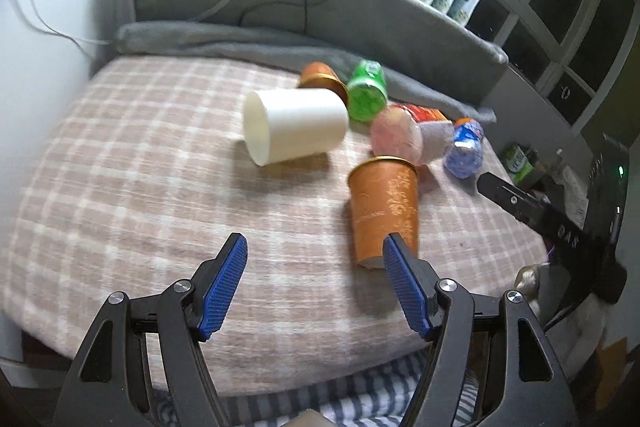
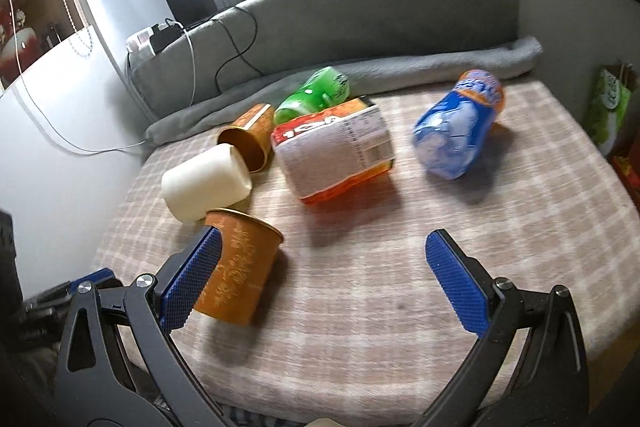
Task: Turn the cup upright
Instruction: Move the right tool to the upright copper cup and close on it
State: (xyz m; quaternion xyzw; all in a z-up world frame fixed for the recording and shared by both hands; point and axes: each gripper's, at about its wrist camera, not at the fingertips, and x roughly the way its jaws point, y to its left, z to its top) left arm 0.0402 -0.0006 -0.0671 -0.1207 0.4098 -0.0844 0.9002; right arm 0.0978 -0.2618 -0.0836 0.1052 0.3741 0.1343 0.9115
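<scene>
An orange paper cup with a gold rim (image 1: pixel 384 211) stands upright on the checked blanket, mouth up; it also shows in the right wrist view (image 2: pixel 236 271). A second orange cup (image 1: pixel 322 79) lies on its side at the back, seen too in the right wrist view (image 2: pixel 248 137). A white cup (image 1: pixel 294 125) lies on its side, also in the right wrist view (image 2: pixel 206 183). My left gripper (image 1: pixel 316 255) is open and empty, its right finger just in front of the upright cup. My right gripper (image 2: pixel 320 251) is open and empty, its left finger beside that cup.
A green bottle (image 1: pixel 366 91), a snack bag (image 2: pixel 336 151) and a blue crumpled bottle (image 2: pixel 458 125) lie on the blanket (image 1: pixel 140 167). A grey rolled cover (image 1: pixel 240 39) and headboard with cables run along the back. The other gripper's black arm (image 1: pixel 552 219) is at the right.
</scene>
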